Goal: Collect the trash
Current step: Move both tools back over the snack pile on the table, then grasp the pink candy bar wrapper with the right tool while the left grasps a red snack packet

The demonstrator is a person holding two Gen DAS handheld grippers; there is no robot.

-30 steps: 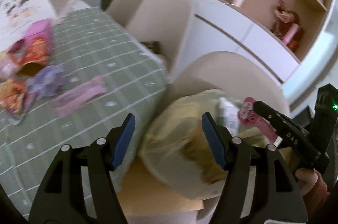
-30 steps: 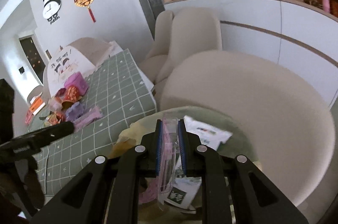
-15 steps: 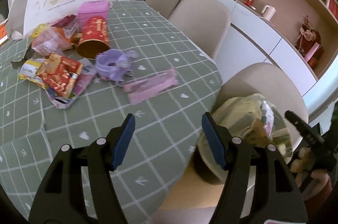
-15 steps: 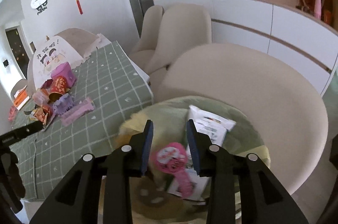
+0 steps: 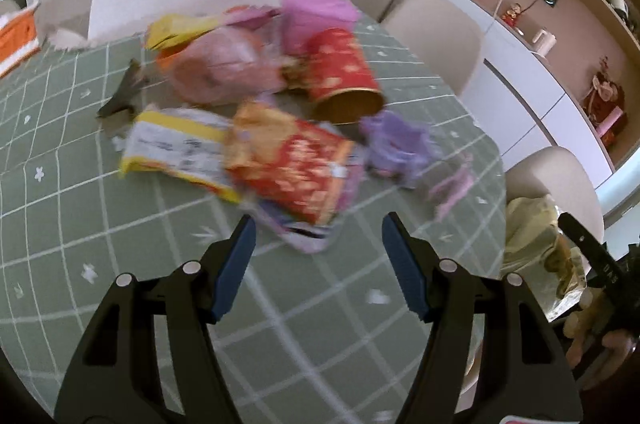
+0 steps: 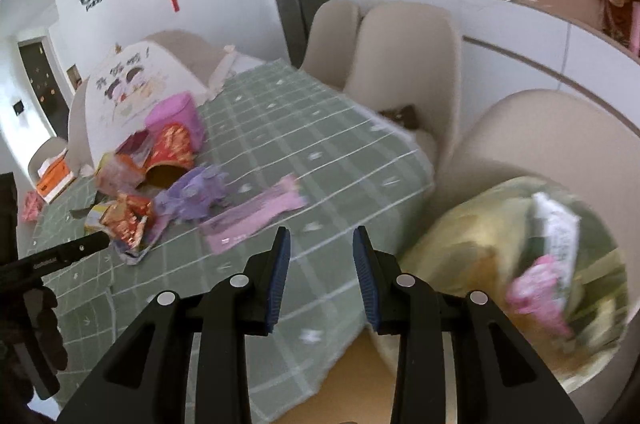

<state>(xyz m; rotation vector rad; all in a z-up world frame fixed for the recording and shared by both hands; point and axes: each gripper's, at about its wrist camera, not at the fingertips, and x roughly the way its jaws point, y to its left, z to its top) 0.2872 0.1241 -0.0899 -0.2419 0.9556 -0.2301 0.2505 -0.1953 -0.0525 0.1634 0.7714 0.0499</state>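
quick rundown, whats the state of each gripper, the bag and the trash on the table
left gripper: open, empty, above the table
right gripper: open, empty
trash bag: open, on the chair, wrappers inside
red can: on its side, open end toward the camera
red snack packet: torn open, lying flat
purple wrapper: crumpled
pink wrapper: lying flat on the tablecloth

Both handheld grippers open and empty.

The black left gripper with blue finger pads [image 5: 316, 260] has its jaws spread wide, nothing between them, pointing toward twelve o'clock. The matching black right gripper [image 6: 321, 278] shows a narrower gap, also empty. A hand [image 5: 592, 336] grips the right gripper's handle at four o'clock.
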